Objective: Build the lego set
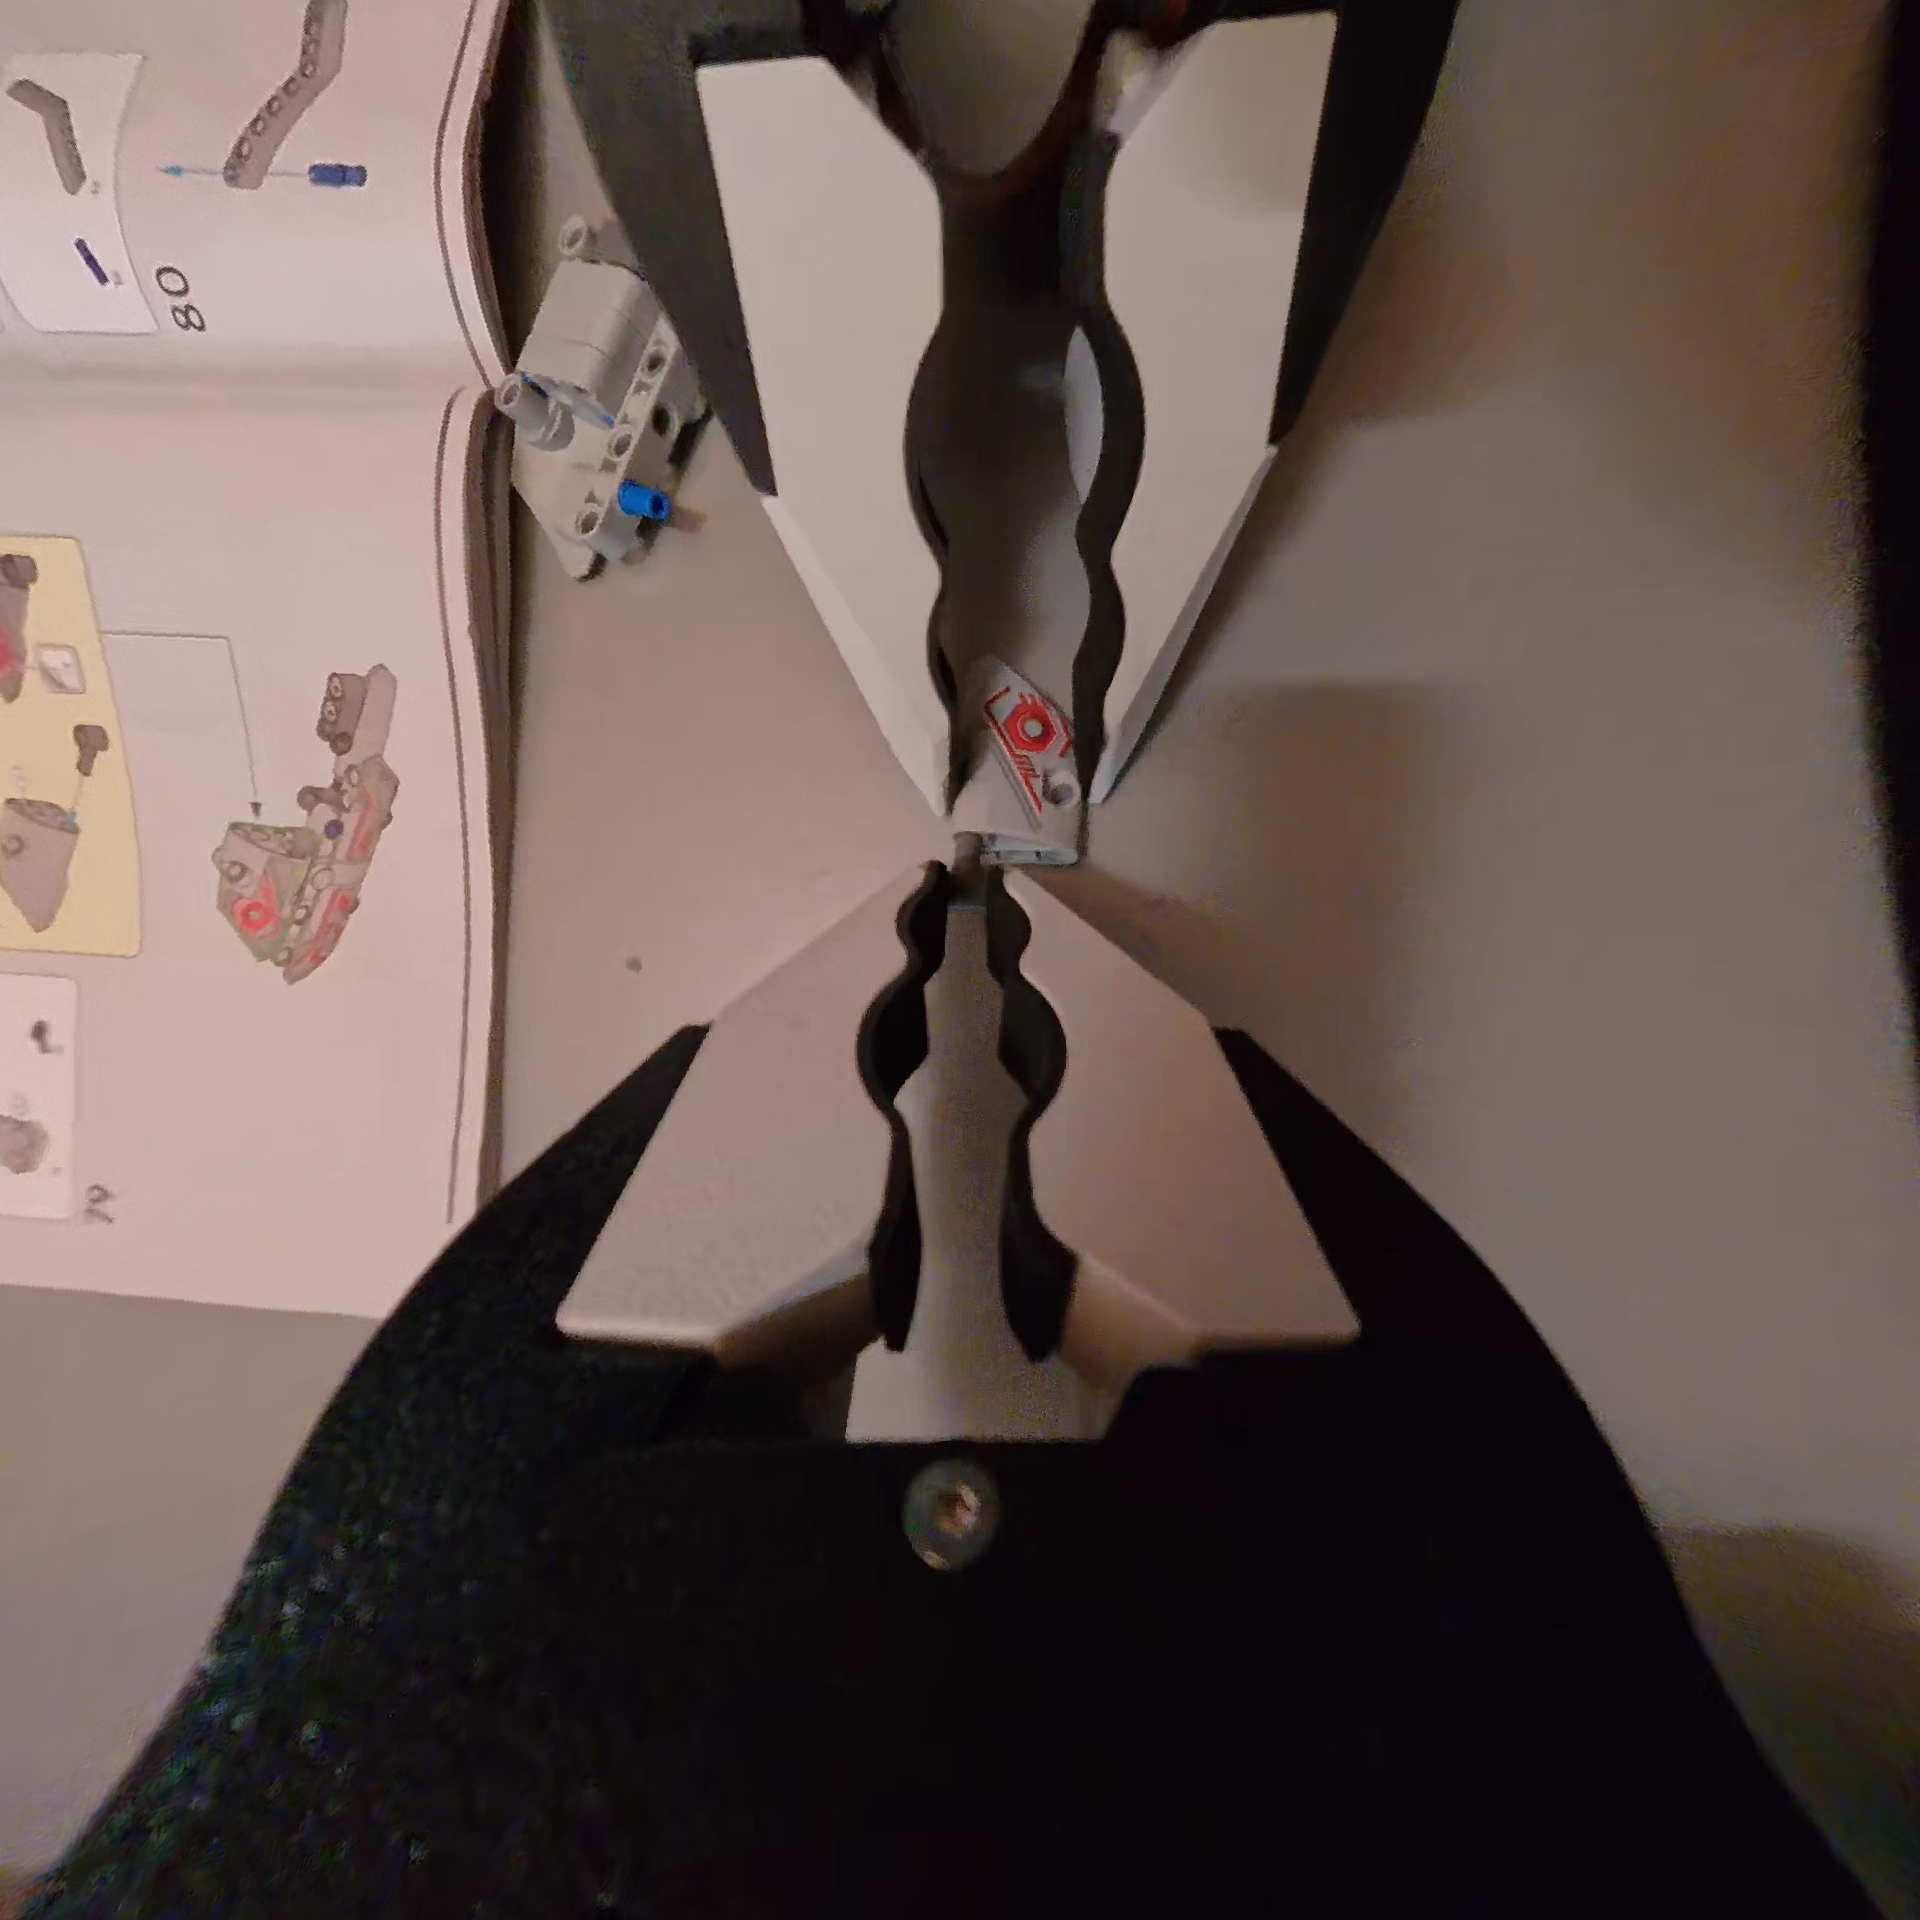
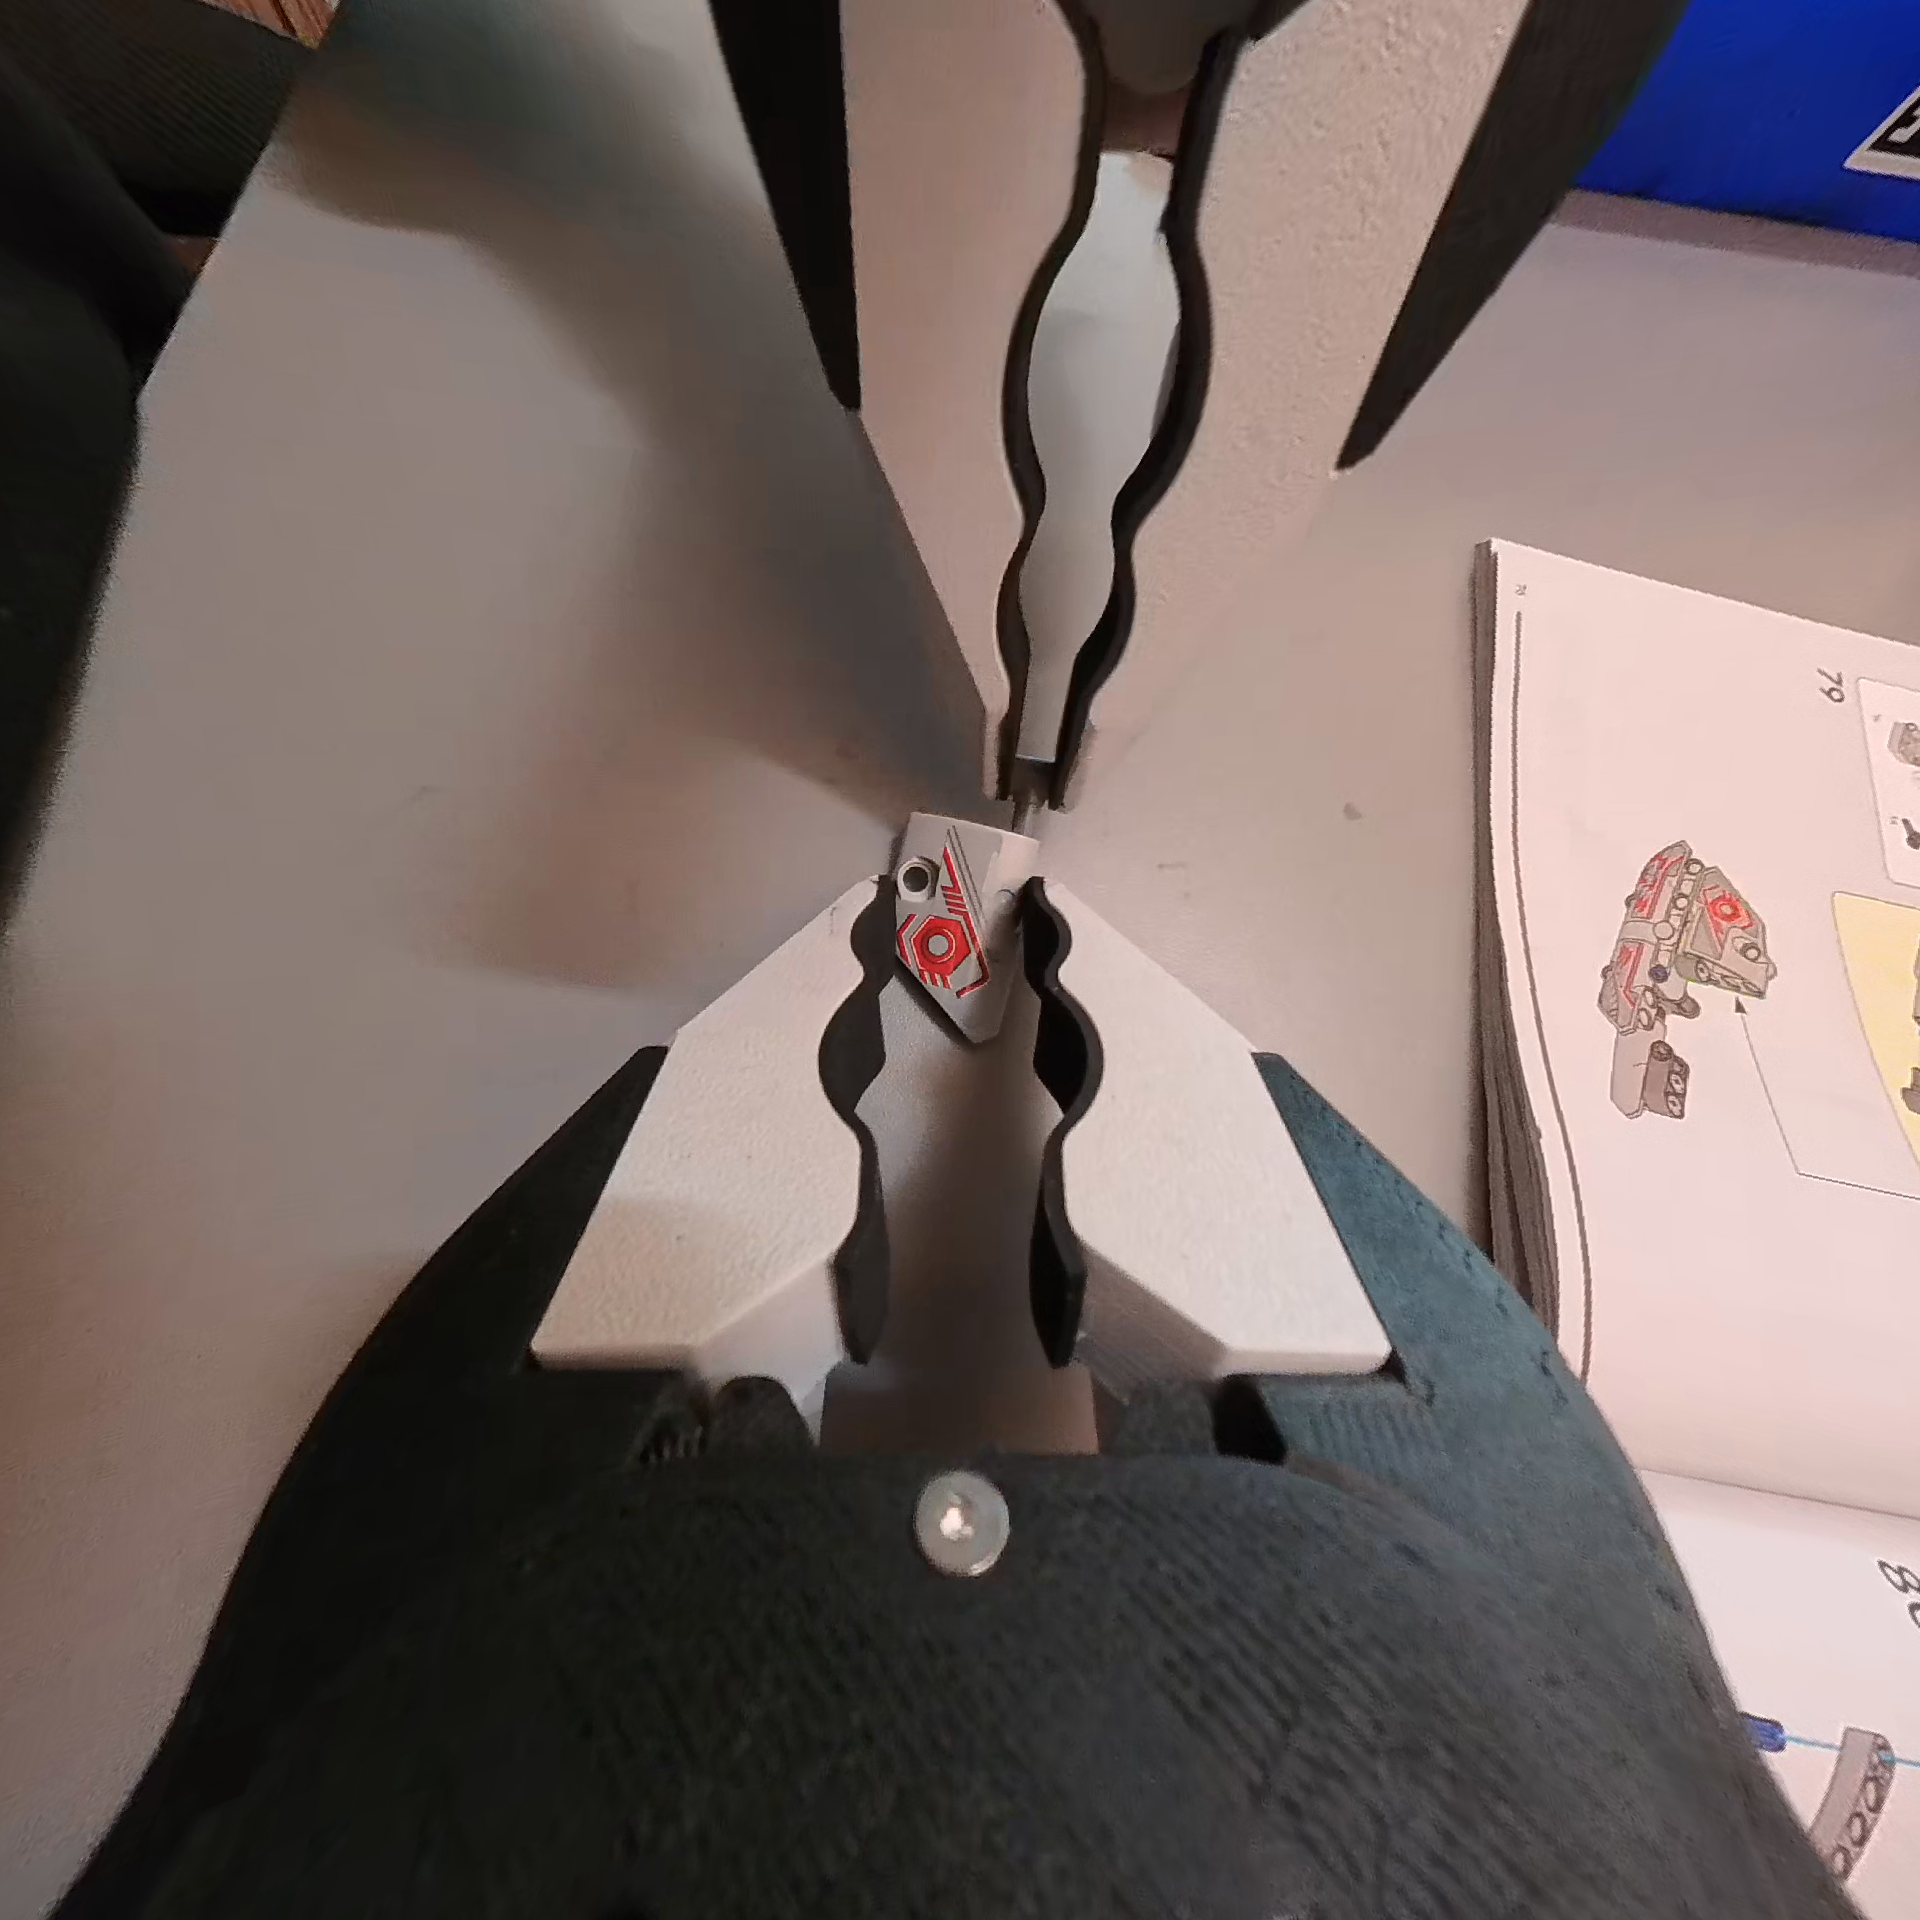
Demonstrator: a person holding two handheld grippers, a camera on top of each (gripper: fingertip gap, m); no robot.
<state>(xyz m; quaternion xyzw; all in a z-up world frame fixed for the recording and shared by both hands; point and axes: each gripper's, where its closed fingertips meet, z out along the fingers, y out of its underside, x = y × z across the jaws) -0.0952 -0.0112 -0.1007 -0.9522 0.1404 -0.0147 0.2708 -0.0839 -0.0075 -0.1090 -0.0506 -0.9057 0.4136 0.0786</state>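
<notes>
Keep the right gripper (image 2: 948, 894) clamped firm on the grey panel with red markings (image 2: 948, 940), so the piece cannot twist while the small grey pin (image 2: 1031, 795) goes in. Line the pin up square with the panel's near end before pressing; push straight along the fingers, not sideways. Ease off if the panel starts to rock.

Left gripper (image 1: 966, 883) closed on that thin grey pin (image 1: 971, 878), held right at the fingertips, only a sliver showing. Panel (image 1: 1023, 753) straight ahead of the left tips, pinched between the tips of the right gripper (image 1: 1013, 805) coming from the opposite side, tip to tip. Pin meeting or just short of the panel's end; cannot tell which.

Off to the left of the left gripper: grey Technic sub-assembly with a blue pin (image 1: 597, 416) on the table (image 1: 1455, 831), touching the edge of the open instruction booklet (image 1: 260, 727).
</notes>
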